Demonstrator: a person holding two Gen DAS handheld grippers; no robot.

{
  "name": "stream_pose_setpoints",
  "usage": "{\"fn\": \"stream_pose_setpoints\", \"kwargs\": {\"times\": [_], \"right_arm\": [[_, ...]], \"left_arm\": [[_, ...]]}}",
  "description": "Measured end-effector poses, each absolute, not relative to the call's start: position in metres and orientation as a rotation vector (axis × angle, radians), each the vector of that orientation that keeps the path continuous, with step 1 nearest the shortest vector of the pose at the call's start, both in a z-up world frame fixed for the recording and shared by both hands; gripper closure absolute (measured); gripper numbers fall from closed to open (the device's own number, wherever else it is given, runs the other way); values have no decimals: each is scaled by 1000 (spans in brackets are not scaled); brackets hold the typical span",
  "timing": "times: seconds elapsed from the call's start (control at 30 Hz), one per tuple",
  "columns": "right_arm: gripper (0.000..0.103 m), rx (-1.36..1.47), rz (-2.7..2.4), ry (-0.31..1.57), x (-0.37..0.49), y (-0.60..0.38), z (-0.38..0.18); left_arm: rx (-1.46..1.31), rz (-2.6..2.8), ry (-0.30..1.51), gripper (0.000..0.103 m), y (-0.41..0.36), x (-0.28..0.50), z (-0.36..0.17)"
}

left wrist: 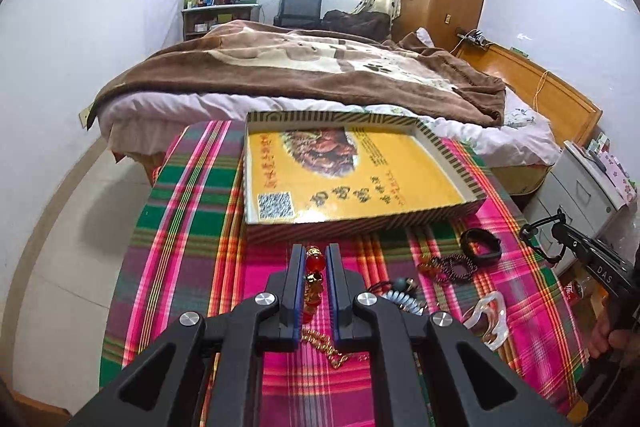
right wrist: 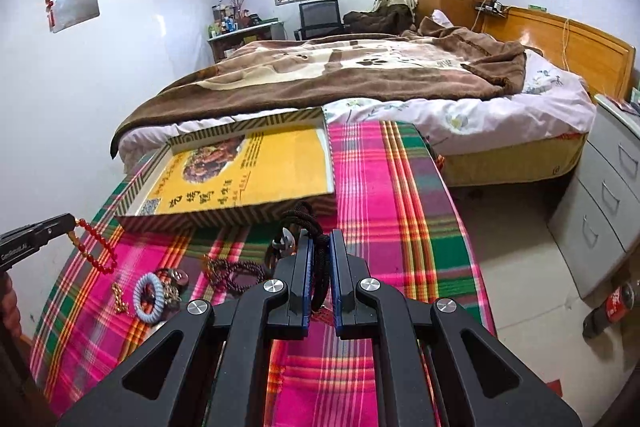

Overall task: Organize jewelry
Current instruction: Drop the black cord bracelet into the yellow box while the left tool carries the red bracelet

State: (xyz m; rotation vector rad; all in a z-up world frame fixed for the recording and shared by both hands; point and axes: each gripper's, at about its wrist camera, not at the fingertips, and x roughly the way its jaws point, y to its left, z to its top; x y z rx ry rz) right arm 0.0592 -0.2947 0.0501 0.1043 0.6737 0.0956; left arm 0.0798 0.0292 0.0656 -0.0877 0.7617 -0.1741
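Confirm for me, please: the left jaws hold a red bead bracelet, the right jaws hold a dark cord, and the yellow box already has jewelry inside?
Not quite: the yellow box holds no jewelry, as the left wrist view shows. The red bead bracelet and dark cord are held as stated.

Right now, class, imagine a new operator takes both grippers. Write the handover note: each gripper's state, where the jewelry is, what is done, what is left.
Left gripper: shut on the red bead bracelet, lifted over the plaid cloth.
Right gripper: shut on the black cord necklace, near the box's front edge.
Box: nothing in it yet.
On the cloth: coil bracelet, dark bead string, gold chain, black band, clear bangle.
Done: two pieces picked up.
Left: put both in the box, then the rest.
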Motion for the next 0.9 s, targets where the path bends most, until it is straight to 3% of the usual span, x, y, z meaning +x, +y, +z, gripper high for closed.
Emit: {"fn": "stream_pose_setpoints", "kwargs": {"times": [0.53,0.9], "right_arm": [[95,74,189,672,132,-277,81],[95,28,218,778,220,-255,51]], "left_arm": [[-87,-262,721,93,19,140,96],[-119,-313,727,93,11,214,86]]}}
